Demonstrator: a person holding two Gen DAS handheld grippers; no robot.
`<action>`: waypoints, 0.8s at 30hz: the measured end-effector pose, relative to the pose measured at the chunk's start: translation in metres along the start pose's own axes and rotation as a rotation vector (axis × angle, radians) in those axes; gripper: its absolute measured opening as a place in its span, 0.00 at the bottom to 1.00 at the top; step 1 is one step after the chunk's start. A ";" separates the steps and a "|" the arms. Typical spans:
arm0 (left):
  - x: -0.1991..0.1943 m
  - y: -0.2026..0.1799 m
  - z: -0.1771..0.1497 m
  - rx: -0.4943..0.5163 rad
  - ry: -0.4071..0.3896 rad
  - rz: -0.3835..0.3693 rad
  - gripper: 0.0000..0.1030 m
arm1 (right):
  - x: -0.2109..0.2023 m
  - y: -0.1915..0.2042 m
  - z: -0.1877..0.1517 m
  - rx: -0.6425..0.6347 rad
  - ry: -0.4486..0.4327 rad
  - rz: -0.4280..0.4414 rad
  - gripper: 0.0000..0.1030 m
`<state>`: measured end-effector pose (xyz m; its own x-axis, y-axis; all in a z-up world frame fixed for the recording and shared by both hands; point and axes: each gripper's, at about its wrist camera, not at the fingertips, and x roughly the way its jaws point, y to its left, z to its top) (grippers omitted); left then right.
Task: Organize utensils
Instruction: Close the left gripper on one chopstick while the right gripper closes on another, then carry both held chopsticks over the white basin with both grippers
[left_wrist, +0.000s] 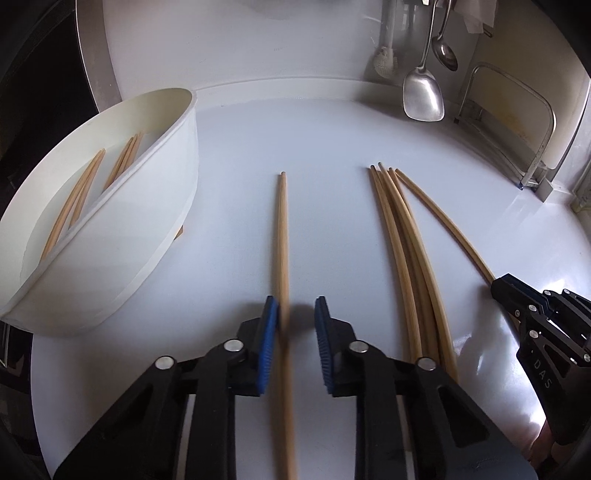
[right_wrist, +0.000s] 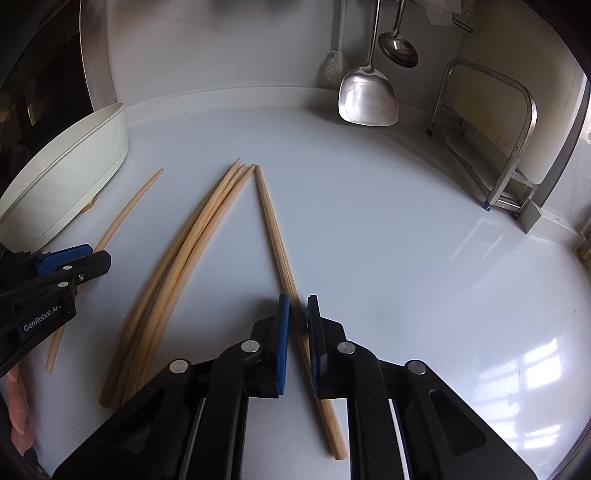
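On the white counter (left_wrist: 258, 140), a single bamboo chopstick (left_wrist: 282, 229) runs between the blue pads of my left gripper (left_wrist: 296, 317). It leans on the left pad, with a gap to the right pad, so the gripper is open. Left of it stands a white divided container (left_wrist: 162, 206) with several chopsticks (left_wrist: 74, 199) inside. A loose bundle of chopsticks (left_wrist: 399, 229) lies to the right. In the right wrist view, my right gripper (right_wrist: 298, 314) is shut on a chopstick (right_wrist: 273, 229) just right of the bundle (right_wrist: 192, 236). The left gripper (right_wrist: 98, 258) shows at the left edge.
A metal spatula (right_wrist: 367, 99) and a ladle (right_wrist: 399, 46) hang on the back wall. A metal rack (right_wrist: 509, 147) stands in the right corner. A dark opening borders the counter behind the container (right_wrist: 74, 158). Fingers of a hand (right_wrist: 18, 417) show at the lower left.
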<state>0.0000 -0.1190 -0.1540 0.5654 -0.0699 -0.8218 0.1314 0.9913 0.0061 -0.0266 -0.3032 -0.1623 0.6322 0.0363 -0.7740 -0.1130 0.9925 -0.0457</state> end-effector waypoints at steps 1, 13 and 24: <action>0.000 -0.001 0.000 0.002 0.001 -0.003 0.10 | 0.000 0.001 0.000 -0.009 0.000 -0.002 0.06; -0.008 0.000 0.002 -0.024 0.036 -0.069 0.07 | -0.010 -0.006 0.002 0.060 -0.009 0.046 0.06; -0.065 0.009 0.050 -0.048 -0.048 -0.127 0.07 | -0.059 -0.005 0.037 0.107 -0.064 0.050 0.06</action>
<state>0.0049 -0.1115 -0.0724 0.5850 -0.1988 -0.7863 0.1656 0.9784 -0.1241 -0.0354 -0.3057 -0.0931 0.6754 0.0904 -0.7319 -0.0653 0.9959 0.0628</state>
